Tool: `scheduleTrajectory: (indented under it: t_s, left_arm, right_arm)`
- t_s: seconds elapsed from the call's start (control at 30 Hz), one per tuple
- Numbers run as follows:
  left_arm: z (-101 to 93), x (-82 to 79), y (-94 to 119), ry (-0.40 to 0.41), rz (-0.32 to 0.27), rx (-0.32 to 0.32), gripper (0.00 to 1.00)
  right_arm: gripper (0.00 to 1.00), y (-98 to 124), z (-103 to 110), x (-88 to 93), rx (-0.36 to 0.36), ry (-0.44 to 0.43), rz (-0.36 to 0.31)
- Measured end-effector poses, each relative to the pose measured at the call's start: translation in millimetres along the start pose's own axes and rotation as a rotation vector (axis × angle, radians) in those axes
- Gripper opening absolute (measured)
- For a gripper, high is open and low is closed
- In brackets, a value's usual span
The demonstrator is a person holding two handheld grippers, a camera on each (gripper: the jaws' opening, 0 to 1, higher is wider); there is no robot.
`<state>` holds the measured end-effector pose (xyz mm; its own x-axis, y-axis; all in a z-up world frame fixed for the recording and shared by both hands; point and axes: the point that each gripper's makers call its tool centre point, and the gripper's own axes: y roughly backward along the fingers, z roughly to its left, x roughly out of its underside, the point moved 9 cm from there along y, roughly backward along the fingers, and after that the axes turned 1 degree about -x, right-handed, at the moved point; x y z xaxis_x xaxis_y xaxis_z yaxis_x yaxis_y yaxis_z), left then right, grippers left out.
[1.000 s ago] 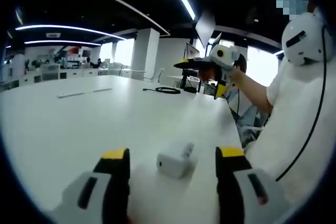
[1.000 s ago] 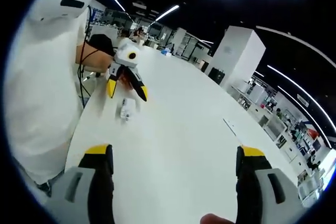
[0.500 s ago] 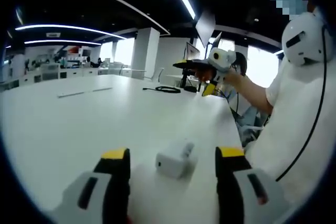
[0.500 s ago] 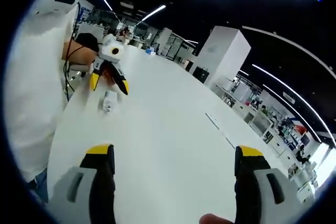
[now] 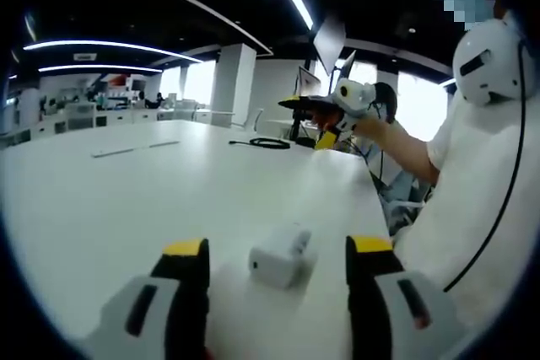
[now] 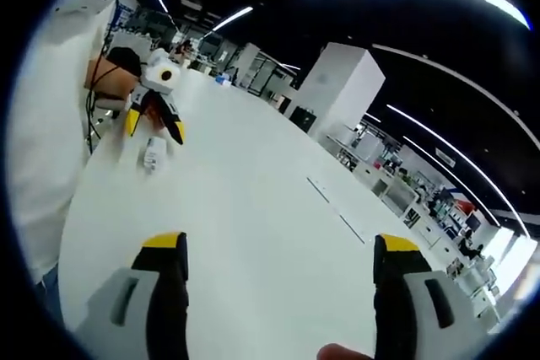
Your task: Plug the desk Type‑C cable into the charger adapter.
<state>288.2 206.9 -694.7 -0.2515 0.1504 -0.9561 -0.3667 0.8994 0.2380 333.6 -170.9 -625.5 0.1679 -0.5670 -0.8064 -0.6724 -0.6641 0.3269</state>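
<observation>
Adapter (image 5: 280, 255) on table (image 5: 126, 200), cable (image 5: 263, 144) beyond

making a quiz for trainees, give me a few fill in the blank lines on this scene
1. The charger adapter lies on the white ____.
2. Both jaws of the left gripper stand ____ around the adapter.
3. The black cable lies coiled at the table's ____ end.
4. The right gripper holds ____.

Missing words: table; open; far; nothing

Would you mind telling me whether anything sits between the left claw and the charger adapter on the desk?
Nothing visible does. The charger adapter lies on the bare white desk just ahead of the open left claw, roughly centred between its yellow-tipped jaws. The black cable lies far off across the desk.
</observation>
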Motion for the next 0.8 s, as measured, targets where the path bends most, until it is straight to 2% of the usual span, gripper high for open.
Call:
scheduleTrajectory:
  t_s: [0.27, 0.4, 0.8]
  left_arm:
    - [0.6, -0.2, -0.3, -0.001, 0.001, -0.002, 0.65]
    - [1.1, -0.1, 0.5, 0.001, 0.000, -0.003, 0.65]
    - [2.0, -1.6, 0.3, -0.003, 0.005, -0.006, 0.65]
  right_arm:
    - [0.90, 3.2, -6.6, 6.4, 0.025, -0.010, 0.015]
    - [0.87, 7.3, -15.9, 14.3, 0.070, -0.020, 0.030]
    - [0.82, 19.4, -33.1, 31.2, 0.132, -0.050, 0.067]
